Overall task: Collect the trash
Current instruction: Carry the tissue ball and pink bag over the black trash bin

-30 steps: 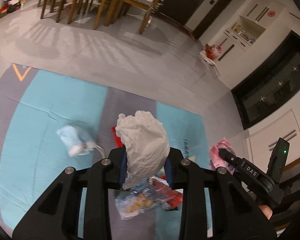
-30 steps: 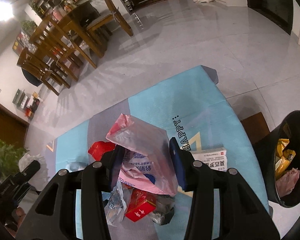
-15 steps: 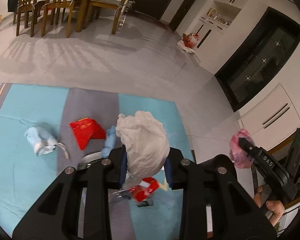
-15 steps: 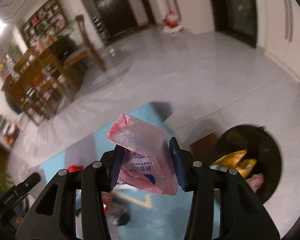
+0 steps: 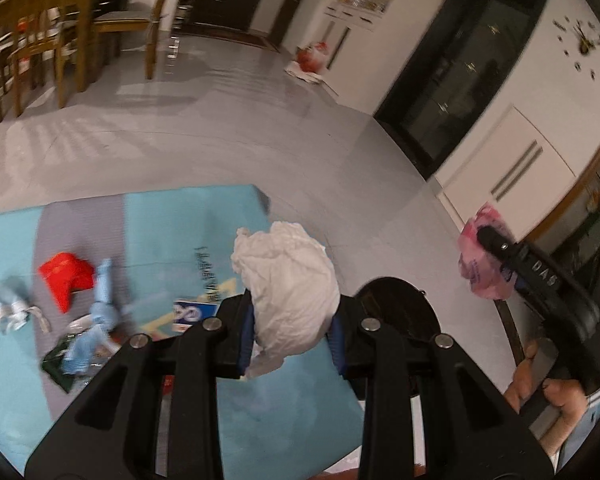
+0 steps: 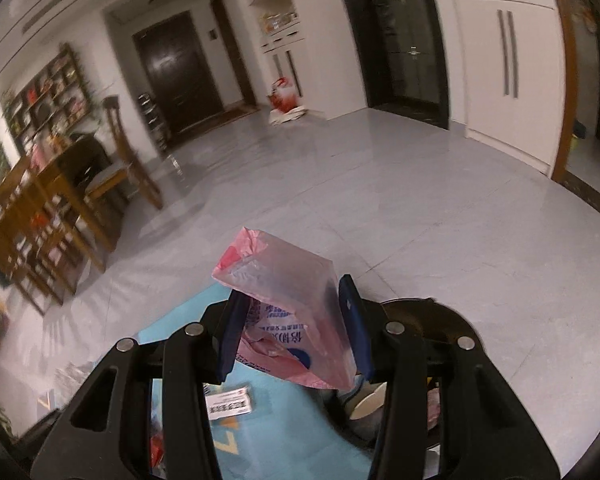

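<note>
- The left gripper [image 5: 292, 330] is squeezing a crumpled white paper [image 5: 288, 292] between its two blue pads, up above the blue mat [image 5: 172, 236].
- The right gripper [image 6: 292, 330] is pinching a pink plastic bag [image 6: 288, 312] with blue writing on it.
- The black trash bin [image 6: 452, 320] is sitting on the grey floor [image 6: 380, 208] just past the mat's edge, right below the pink bag, with some trash already lying inside it.
- More trash is lying on the mat: a red wrapper [image 5: 66, 276], a light blue rag [image 5: 100, 300] and a small white and blue box [image 5: 194, 312].
- A person's hand [image 5: 552, 404] is holding the right gripper's handle.
</note>
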### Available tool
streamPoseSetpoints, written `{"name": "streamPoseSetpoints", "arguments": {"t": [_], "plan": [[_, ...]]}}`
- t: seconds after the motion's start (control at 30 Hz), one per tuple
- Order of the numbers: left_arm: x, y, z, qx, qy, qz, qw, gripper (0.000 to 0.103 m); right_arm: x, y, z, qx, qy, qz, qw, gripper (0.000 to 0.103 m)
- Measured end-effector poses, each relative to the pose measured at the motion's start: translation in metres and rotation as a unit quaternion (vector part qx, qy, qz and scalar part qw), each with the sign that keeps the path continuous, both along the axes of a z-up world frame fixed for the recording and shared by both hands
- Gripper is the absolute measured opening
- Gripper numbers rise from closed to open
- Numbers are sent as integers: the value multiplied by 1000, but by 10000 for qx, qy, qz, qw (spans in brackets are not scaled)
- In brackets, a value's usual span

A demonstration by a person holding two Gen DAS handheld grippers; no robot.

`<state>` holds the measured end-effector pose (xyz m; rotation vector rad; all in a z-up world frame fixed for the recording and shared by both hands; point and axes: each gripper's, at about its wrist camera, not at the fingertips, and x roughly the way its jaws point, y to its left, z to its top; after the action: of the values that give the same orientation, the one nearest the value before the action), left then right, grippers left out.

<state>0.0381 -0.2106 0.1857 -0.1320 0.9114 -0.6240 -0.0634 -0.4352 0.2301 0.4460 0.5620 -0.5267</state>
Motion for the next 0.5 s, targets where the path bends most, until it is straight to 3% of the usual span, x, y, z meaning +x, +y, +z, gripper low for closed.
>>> {"name": "streamPoseSetpoints", "arguments": {"t": [0.13, 0.3, 0.5], "plan": [[-4, -39, -11, -97, 150, -326, 9993, 31, -12, -20, -2, 66, 31, -329, 9994, 46], [-12, -88, -22, -121, 335, -702, 9969, 31, -15, -46, -16, 722, 24, -407, 9966, 46], [-11, -129, -33, -2, 531, -1039, 9932, 31, -18, -65, -23, 1065, 67, -550, 9928, 47]]}}
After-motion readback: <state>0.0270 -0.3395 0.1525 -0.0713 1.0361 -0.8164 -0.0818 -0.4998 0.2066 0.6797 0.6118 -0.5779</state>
